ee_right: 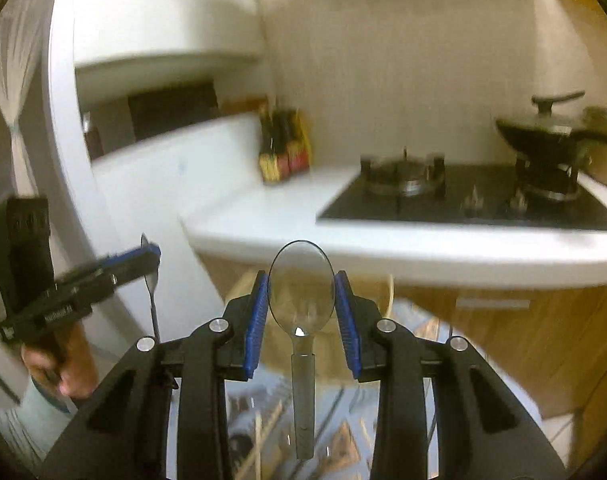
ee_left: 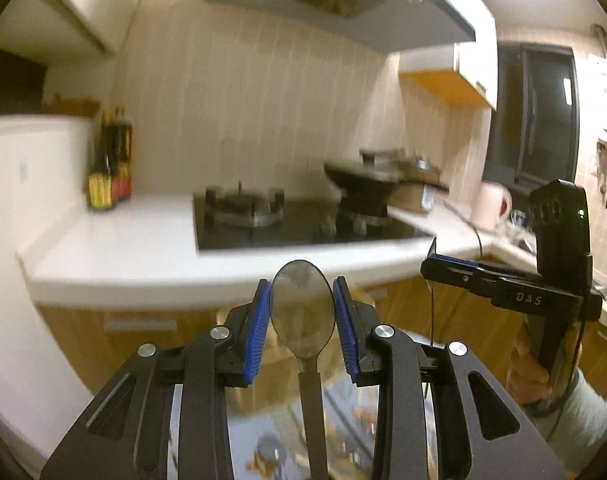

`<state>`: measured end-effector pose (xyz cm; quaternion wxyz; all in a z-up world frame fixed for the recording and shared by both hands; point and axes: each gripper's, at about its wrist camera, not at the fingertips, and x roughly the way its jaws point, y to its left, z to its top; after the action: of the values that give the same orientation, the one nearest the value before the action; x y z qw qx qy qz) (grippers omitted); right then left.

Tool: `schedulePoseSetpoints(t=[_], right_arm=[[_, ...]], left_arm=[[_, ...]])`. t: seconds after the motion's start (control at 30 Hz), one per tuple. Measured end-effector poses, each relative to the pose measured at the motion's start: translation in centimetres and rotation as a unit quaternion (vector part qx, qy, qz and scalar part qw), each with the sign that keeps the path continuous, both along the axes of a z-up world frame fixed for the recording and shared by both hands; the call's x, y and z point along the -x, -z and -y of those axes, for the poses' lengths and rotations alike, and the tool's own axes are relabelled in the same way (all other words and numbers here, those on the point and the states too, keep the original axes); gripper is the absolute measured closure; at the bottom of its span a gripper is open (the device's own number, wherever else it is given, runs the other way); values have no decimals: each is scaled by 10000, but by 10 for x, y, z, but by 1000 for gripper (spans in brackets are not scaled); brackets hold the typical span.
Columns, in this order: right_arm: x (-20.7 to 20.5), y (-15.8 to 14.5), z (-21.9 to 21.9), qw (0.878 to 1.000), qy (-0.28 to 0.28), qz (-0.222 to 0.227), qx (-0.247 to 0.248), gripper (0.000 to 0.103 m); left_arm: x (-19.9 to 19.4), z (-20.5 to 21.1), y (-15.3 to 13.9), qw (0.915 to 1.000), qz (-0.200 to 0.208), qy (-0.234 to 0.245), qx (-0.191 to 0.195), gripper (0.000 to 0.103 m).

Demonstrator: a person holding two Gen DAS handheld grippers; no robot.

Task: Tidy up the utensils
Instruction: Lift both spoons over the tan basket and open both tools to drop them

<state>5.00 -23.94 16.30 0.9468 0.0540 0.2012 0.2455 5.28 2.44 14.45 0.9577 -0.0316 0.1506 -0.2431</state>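
Your left hand-held gripper (ee_left: pixel 302 308) pinches a dark spoon (ee_left: pixel 302 310) by the bowl, blue pads against both edges, handle hanging back toward you. Your right hand-held gripper (ee_right: pixel 301 306) pinches a clear plastic spoon (ee_right: pixel 301 288) the same way. Both spoons are held in the air in front of the white desk (ee_left: pixel 143 256), on your side of the stove (ee_left: pixel 303 220) and below its level. The picture is blurred, so finer detail is lost. As a judgement, you are partway through: two utensils are picked up, neither is put anywhere yet. Beneath the grippers something like an open drawer with loose items shows, too smeared to identify, so how much sorting remains cannot be told.
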Motion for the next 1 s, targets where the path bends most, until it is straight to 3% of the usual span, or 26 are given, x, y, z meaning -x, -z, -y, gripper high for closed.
schedulePoseSetpoints(t=[0.2, 0.4, 0.7, 0.83, 1.0], right_arm=[[-21, -38, 1, 9953, 608, 695, -286, 73], [-58, -26, -12, 9893, 971, 1075, -170, 73], [-101, 25, -19, 9894, 1175, 845, 66, 73], [-108, 41, -19, 9909, 1174, 655, 91, 73], [-110, 58, -17, 9923, 1160, 434, 80, 73]], left_arm=[[-28, 5, -18, 9963, 656, -469, 282, 73], [-55, 5, -11, 9901, 973, -870, 509, 73], [-91, 5, 27, 9899, 834, -1088, 363, 73], [-100, 7, 46, 9917, 715, -1064, 114, 73], [-103, 1, 63, 9942, 478, -943, 173, 72]])
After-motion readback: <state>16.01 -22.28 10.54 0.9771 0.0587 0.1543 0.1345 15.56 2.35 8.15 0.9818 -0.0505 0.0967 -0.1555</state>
